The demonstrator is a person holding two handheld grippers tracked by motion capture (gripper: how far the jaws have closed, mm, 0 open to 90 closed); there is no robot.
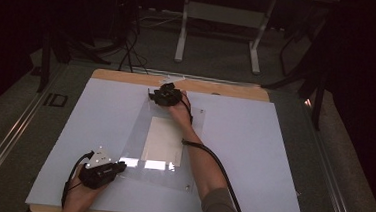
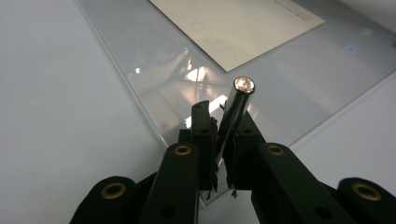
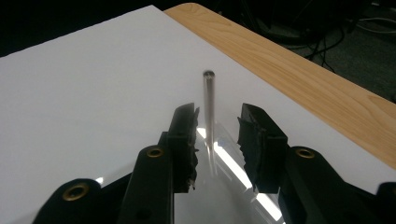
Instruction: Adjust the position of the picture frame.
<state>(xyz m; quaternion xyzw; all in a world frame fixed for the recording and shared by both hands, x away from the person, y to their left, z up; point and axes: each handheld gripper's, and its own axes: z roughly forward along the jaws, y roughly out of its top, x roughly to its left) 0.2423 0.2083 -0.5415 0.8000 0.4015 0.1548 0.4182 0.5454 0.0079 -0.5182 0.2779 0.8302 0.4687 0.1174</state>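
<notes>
Looks like standoff posts are being fitted at the acrylic sheet's (image 1: 165,149) corners. The near-left post (image 2: 237,109) is clamped in the left gripper (image 2: 223,140). The far post (image 3: 208,109) stands between the right gripper's (image 3: 217,135) spread jaws, ungripped; closing squarely is needed next.

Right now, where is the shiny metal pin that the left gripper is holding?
In the left gripper view, the metal pin stands up between the left gripper jaws, at the near corner of the clear plastic sheet, just below the paper.
</notes>
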